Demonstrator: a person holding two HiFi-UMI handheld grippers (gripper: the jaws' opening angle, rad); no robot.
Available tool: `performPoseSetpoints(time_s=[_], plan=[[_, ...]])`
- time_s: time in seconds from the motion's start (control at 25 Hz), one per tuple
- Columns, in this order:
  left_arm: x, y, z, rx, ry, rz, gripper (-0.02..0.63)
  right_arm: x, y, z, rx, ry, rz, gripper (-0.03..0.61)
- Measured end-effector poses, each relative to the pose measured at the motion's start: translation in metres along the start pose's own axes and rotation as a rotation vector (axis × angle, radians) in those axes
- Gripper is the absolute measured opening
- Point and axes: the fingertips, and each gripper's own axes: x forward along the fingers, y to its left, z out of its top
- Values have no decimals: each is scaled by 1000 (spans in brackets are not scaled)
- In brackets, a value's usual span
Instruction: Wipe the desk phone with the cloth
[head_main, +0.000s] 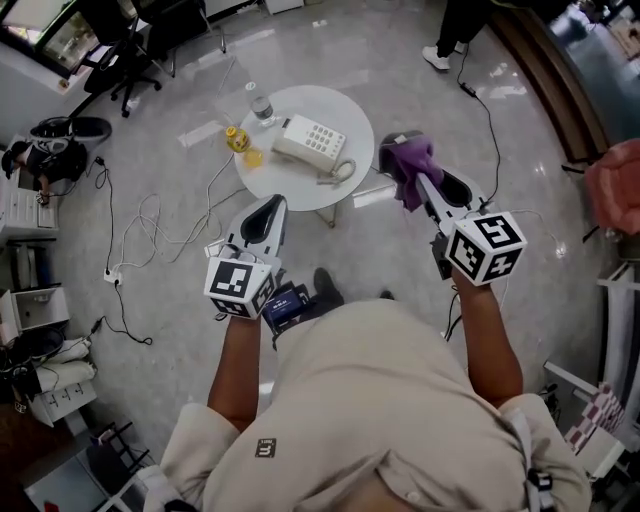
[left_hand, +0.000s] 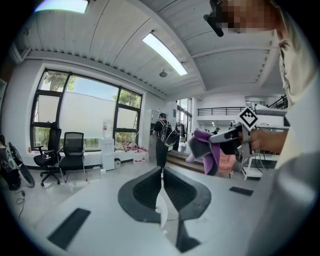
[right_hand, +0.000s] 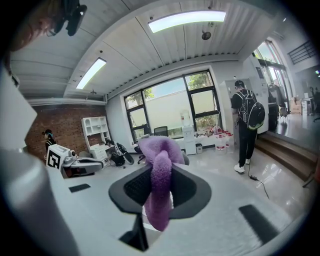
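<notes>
Desk phone (head_main: 310, 143) lies on table (head_main: 298, 193), cloth (head_main: 408, 166) at right.

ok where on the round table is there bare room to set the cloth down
Bare tabletop lies on the near side, between the desk phone and the rim, left of the coiled cord. The left edge is crowded: water bottle and yellow item stand by the phone.

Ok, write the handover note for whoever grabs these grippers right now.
Left gripper: shut, empty, in the air short of the table.
Right gripper: shut on the purple cloth, held off to the table's side.
Desk phone: on the round white table, untouched.
Done: cloth is in hand.
Left: bring the cloth to the phone and wipe it.
</notes>
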Motion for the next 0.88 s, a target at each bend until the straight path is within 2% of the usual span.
performPoseSetpoints(time_s=[0.32,0.6,0.72,0.88], plan=[[22,31,-1,-16,7,-96,14,32,10,3,22,6,-66,67],[42,15,-18,37,76,-216,14,49,11,-9,38,52,-70,69],[51,16,-26,25,97,-208,14,64,-3,-9,50,58,-58,69],[49,40,-34,-19,121,-130,14,103,5,-3,40,72,17,69]])
